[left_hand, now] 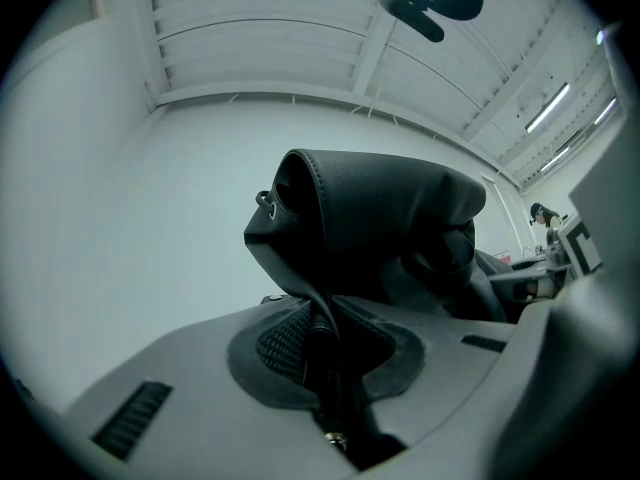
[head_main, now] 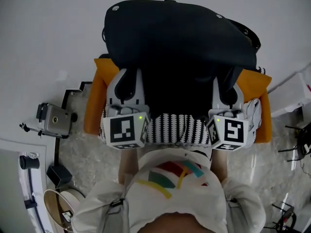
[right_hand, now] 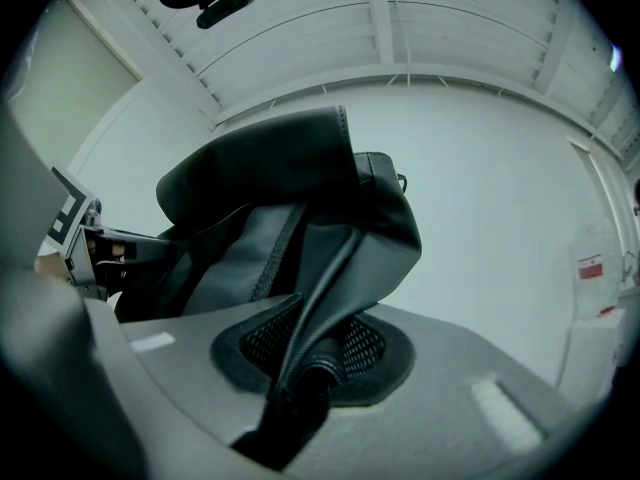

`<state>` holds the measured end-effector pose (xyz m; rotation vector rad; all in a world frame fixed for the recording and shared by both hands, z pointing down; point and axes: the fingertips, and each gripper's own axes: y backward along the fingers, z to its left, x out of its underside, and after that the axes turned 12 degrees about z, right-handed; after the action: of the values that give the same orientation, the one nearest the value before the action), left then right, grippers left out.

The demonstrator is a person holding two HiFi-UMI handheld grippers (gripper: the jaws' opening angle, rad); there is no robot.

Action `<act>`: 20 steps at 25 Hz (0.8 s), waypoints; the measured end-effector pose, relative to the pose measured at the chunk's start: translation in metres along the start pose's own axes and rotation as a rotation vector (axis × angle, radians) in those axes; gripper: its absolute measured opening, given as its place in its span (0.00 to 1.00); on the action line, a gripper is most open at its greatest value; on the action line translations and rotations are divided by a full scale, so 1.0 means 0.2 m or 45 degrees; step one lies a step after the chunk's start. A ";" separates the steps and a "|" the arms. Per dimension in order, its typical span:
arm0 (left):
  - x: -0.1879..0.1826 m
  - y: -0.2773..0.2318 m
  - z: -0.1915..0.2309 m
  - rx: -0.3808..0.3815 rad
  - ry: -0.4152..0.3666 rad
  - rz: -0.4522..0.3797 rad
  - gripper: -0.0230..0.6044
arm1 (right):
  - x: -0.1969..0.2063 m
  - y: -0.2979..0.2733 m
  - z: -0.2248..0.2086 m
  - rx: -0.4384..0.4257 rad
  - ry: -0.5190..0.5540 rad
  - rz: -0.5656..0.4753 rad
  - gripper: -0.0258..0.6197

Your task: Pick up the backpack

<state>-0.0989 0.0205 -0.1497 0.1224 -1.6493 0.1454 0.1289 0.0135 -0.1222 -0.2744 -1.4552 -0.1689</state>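
Note:
A black backpack [head_main: 180,38] hangs in front of me, lifted off an orange seat [head_main: 99,96]. My left gripper [head_main: 127,81] is shut on the bag's left side and my right gripper [head_main: 228,84] is shut on its right side. In the left gripper view a fold of the backpack [left_hand: 380,218] runs down between the mesh pads [left_hand: 280,343], pinched at the left gripper [left_hand: 325,343]. In the right gripper view the backpack [right_hand: 280,208] likewise feeds a dark fold between the pads [right_hand: 360,343] of the right gripper [right_hand: 315,353]. Its lower part is hidden behind the grippers.
A black-and-white striped cushion [head_main: 175,130] lies on the orange seat under the bag. A camera on a stand [head_main: 53,119] sits on the speckled floor at left, a round bin [head_main: 58,205] at lower left, a white box [head_main: 294,93] at right. A white wall stands behind.

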 end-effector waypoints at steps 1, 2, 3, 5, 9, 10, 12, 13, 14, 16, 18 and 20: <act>0.02 0.02 0.00 -0.007 -0.002 -0.002 0.13 | 0.01 0.02 0.02 -0.003 -0.001 -0.002 0.16; 0.03 0.05 0.01 -0.014 0.000 -0.002 0.13 | 0.02 0.03 0.03 -0.006 0.000 -0.001 0.16; 0.05 0.07 0.02 -0.021 0.004 -0.002 0.13 | 0.04 0.04 0.05 -0.010 0.002 0.002 0.16; 0.07 0.11 0.02 -0.031 0.016 0.006 0.13 | 0.06 0.06 0.08 -0.019 0.011 0.022 0.16; 0.11 0.11 0.03 -0.041 0.033 0.023 0.13 | 0.05 0.08 0.09 -0.033 0.045 0.005 0.16; 0.12 0.11 0.03 -0.045 0.030 0.025 0.13 | 0.05 0.08 0.09 -0.036 0.047 0.003 0.16; 0.13 0.13 0.03 -0.051 0.028 0.024 0.13 | 0.07 0.11 0.10 -0.032 0.038 0.015 0.16; 0.14 0.15 0.03 -0.054 0.027 0.022 0.13 | 0.08 0.12 0.11 -0.036 0.037 0.019 0.16; 0.14 0.16 0.03 -0.056 0.025 0.019 0.13 | 0.08 0.13 0.12 -0.044 0.040 0.016 0.16; 0.14 0.16 0.02 -0.056 0.021 0.017 0.13 | 0.08 0.14 0.12 -0.055 0.048 0.003 0.16; 0.14 0.17 0.01 -0.053 0.020 0.022 0.13 | 0.09 0.14 0.12 -0.053 0.048 0.006 0.16; 0.14 0.17 0.00 -0.053 0.019 0.028 0.13 | 0.10 0.15 0.10 -0.043 0.047 0.016 0.15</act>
<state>-0.1068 0.0548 -0.1224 0.0717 -1.6385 0.1286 0.1197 0.0484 -0.1032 -0.3063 -1.4145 -0.1878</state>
